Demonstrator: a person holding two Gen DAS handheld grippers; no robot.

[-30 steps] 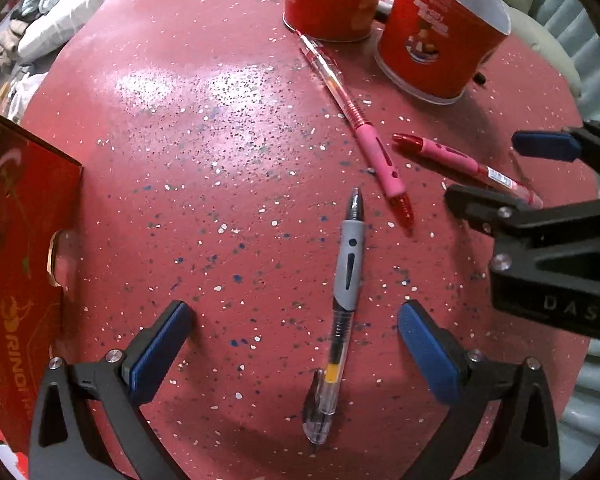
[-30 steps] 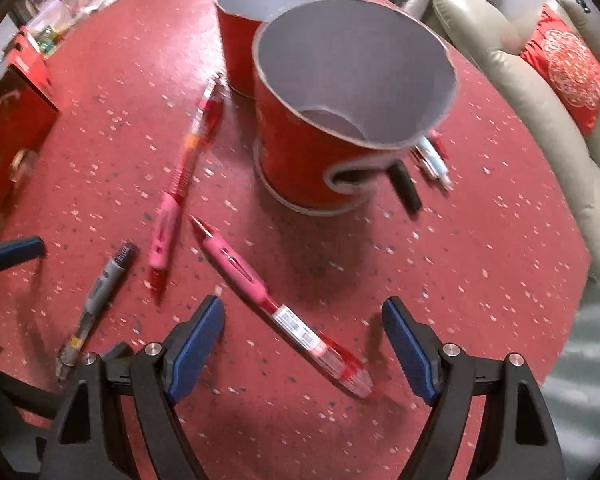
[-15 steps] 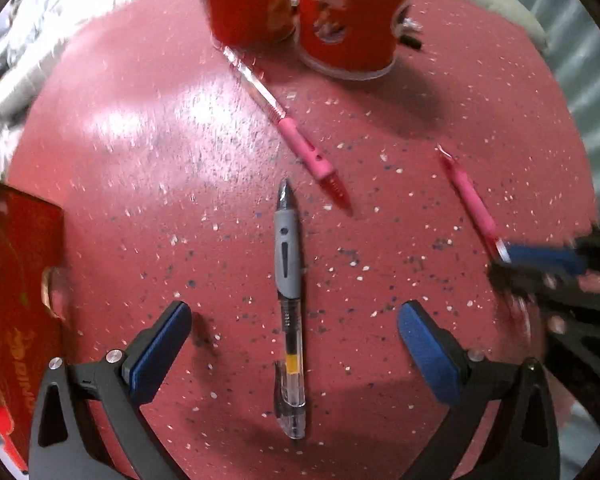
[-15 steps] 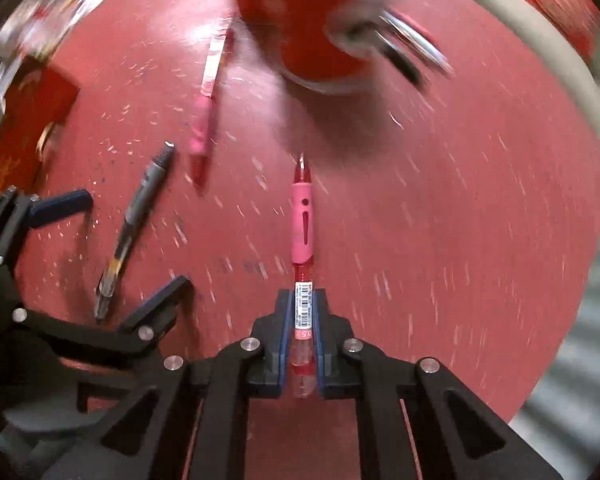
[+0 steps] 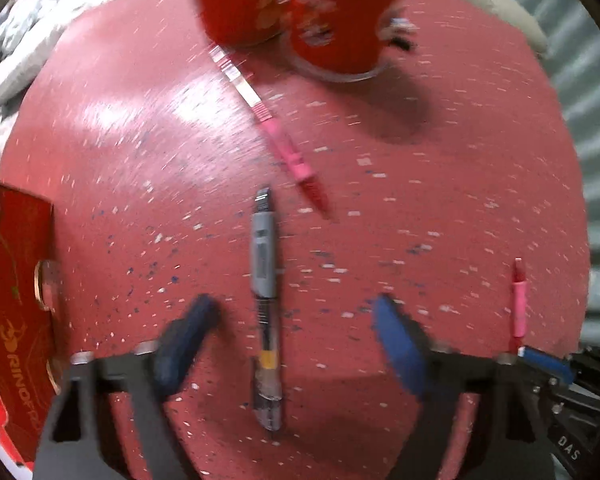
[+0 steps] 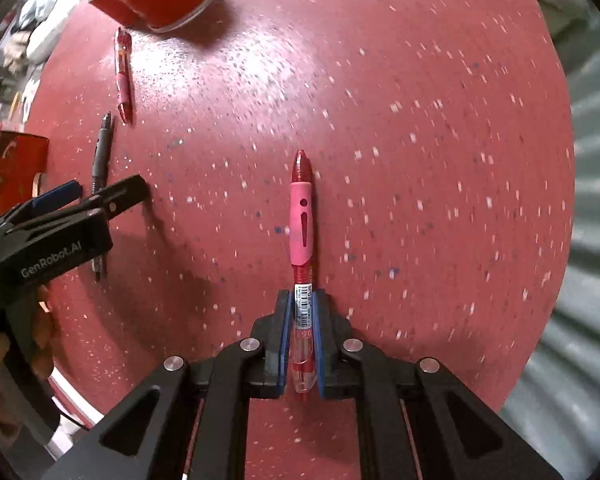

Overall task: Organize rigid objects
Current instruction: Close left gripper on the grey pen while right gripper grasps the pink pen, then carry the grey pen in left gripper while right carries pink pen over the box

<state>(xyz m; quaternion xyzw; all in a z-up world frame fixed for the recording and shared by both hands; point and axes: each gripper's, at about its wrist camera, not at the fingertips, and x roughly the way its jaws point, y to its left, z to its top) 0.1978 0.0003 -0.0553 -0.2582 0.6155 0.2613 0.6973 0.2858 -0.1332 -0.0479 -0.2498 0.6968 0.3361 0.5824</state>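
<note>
Low in the frame, the right gripper [image 6: 302, 344] clamps a red pen with pink grip [image 6: 301, 240] by its barrel, likely for carrying; the left gripper [image 5: 290, 344] is closing astride the grey-gripped clear pen [image 5: 265, 280], pads not touching.

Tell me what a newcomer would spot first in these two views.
The red pen clamped by its clear barrel in the right gripper, tip pointing away. Next, the grey pen lying on the speckled red table between the left gripper's closing jaws, not yet pressed.
</note>
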